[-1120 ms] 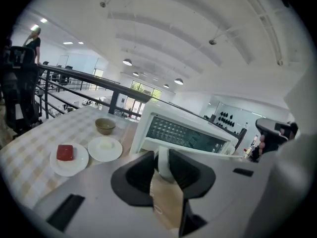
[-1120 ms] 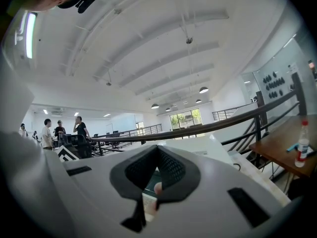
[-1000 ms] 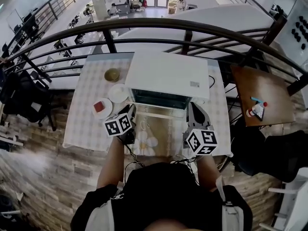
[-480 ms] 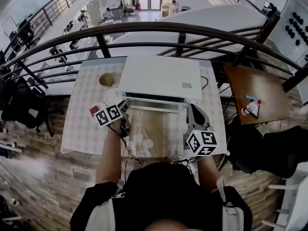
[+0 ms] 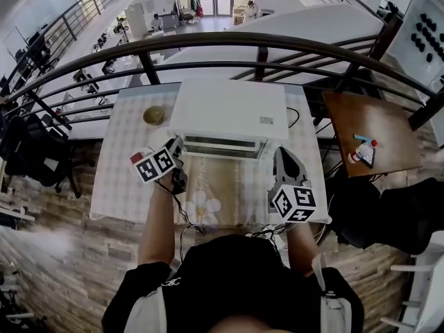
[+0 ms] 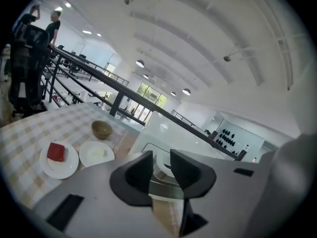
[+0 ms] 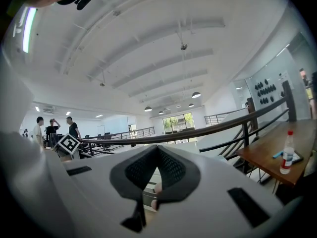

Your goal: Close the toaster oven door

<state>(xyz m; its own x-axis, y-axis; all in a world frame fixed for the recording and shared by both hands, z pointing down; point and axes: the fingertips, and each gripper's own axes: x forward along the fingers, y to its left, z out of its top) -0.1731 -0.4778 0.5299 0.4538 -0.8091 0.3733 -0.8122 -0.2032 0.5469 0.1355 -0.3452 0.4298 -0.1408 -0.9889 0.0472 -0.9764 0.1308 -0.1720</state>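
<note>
- Head view showed the oven door (image 5: pixel 222 146) looking shut.
- Left gripper (image 5: pixel 177 144), by its left end, was spreading its jaws, pinching nothing.
- Right gripper (image 5: pixel 284 152), near right, had its jaws pressed together.

Nothing legible in any view. The small grey label (image 5: pixel 266 121) on top of the toaster oven (image 5: pixel 229 106) is too small to read. Left marker cube (image 5: pixel 157 165) and right marker cube (image 5: pixel 293 204) carry black-and-white square codes only, no characters. The bottle (image 7: pixel 286 155) on the side surface has unreadable print.
</note>
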